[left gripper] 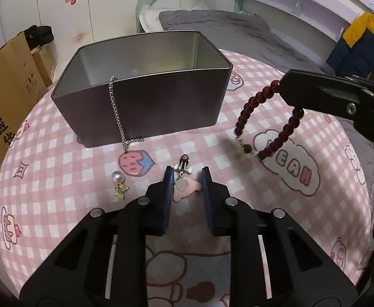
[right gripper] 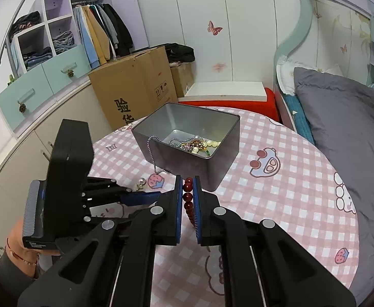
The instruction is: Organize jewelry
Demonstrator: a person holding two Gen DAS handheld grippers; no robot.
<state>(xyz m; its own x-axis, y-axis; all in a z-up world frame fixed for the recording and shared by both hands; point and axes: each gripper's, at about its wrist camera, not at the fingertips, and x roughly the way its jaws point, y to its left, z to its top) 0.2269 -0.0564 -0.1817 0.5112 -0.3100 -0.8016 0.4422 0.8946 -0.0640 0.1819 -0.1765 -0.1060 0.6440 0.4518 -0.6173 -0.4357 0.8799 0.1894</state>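
Two handheld grippers work over a round table [right gripper: 302, 179] covered in a pink checked cloth with cartoon prints. The right gripper [right gripper: 188, 186] reaches in from the right side, raised above the cloth, its two blue-padded fingers pressed closed on a dark red bead bracelet [left gripper: 248, 112]. From the left wrist view, the bracelet hangs from that grip as a loop, its lowest beads and a small charm at or just above the cloth; contact cannot be told.

The left gripper [left gripper: 187, 181] sits low over the near part of the table, pointing toward a rectangular metal tin [left gripper: 146, 102]. Its fingers stand apart, holding nothing, and a pink charm with a short chain [left gripper: 185, 185] lies on the cloth between the tips. A pearl earring [left gripper: 119, 184] lies just to the left of them.

A silver chain [left gripper: 116, 110] drapes over the tin's near rim, its end trailing onto the cloth. From the right wrist view, a tangle of jewelry [right gripper: 197, 144] lies inside the tin. A bare hand [right gripper: 20, 245] with thin wrist bracelets grips the left gripper's handle.
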